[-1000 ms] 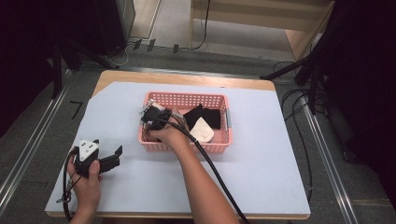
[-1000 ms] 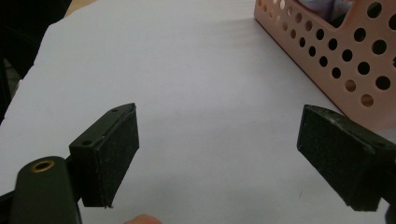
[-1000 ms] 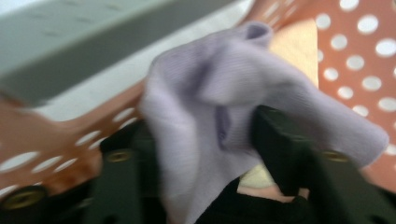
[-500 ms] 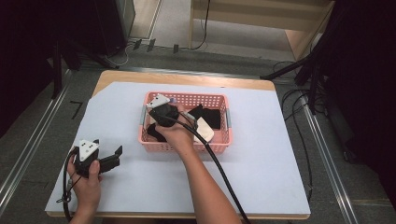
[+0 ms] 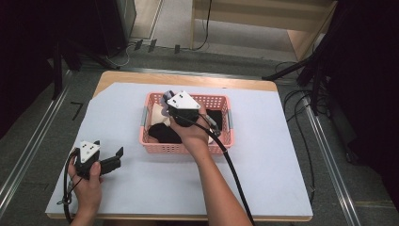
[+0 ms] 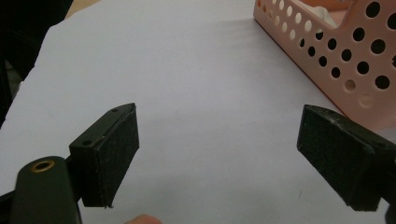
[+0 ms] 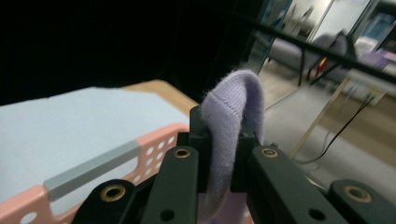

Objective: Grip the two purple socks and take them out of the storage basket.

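Note:
A pink perforated basket [image 5: 226, 146] stands on the white sheet at the table's middle, holding black and cream cloth pieces [image 5: 164, 134]. My right gripper [image 5: 165, 101] is raised over the basket's back left part, shut on a lilac sock [image 7: 231, 135] that loops up over its jaws. A bit of that lilac sock [image 5: 167, 96] peeks out beside the grey plate in the high view. My left gripper [image 5: 117, 155] rests low at the front left of the sheet, open, with bare sheet between its pads [image 6: 116, 149]. The basket's wall [image 6: 345, 60] lies to its right.
The white sheet [image 5: 282, 155] covers most of the wooden table. Cables trail from both grippers toward the front edge. Metal rails run along the floor at both sides, with dark stands and wires behind the table.
My right gripper has risen and swung toward the basket's back left, lifting the lilac sock with it. The left gripper has stayed in place.

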Action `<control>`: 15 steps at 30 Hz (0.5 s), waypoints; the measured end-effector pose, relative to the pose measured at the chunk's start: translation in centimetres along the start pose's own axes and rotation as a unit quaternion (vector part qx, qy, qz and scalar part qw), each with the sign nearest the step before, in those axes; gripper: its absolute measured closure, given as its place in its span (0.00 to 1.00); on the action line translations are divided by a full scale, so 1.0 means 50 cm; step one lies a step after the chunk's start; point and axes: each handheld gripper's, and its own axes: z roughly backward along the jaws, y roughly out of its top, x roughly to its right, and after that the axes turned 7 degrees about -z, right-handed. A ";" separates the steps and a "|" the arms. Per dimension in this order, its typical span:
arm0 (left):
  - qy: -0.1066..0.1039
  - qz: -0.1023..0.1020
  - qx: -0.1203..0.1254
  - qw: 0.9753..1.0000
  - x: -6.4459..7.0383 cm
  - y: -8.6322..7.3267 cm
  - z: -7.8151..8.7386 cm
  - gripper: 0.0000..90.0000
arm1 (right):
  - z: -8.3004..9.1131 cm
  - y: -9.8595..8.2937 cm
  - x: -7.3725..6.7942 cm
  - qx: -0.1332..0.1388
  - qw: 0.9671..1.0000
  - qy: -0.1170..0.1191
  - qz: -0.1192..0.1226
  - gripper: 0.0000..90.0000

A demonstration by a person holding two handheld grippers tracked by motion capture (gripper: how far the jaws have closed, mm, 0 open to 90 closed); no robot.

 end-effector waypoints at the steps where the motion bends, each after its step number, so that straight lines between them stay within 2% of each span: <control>1: 0.000 0.000 0.000 1.000 0.000 0.000 0.000 0.15 | 0.006 0.005 0.001 0.007 1.000 -0.002 0.003 0.94; 5: 0.000 -0.001 0.001 1.000 0.000 0.000 0.000 0.15 | 0.026 0.019 0.012 0.034 0.999 -0.015 0.019 0.94; 8: -0.001 -0.002 0.000 1.000 -0.001 0.000 0.000 0.15 | 0.040 0.024 0.027 0.054 0.998 -0.035 0.028 0.94; 9: 0.000 0.000 0.001 1.000 0.000 0.000 0.000 0.15 | 0.040 0.024 0.027 0.054 0.998 -0.035 0.028 0.94; 10: -0.001 0.000 0.001 1.000 0.000 0.000 0.000 0.15 | 0.047 0.023 0.036 0.064 0.996 -0.047 0.036 0.93; 11: -0.001 0.000 0.001 1.000 0.000 0.000 0.000 0.15 | 0.047 0.023 0.036 0.064 0.996 -0.047 0.036 0.93; 13: -0.001 0.000 0.001 1.000 0.000 0.000 0.000 0.15 | 0.059 0.021 0.051 0.071 0.995 -0.065 0.034 0.93; 15: 0.000 0.000 0.001 1.000 0.000 0.000 0.000 0.15 | 0.063 0.020 0.057 0.073 0.994 -0.068 0.031 0.93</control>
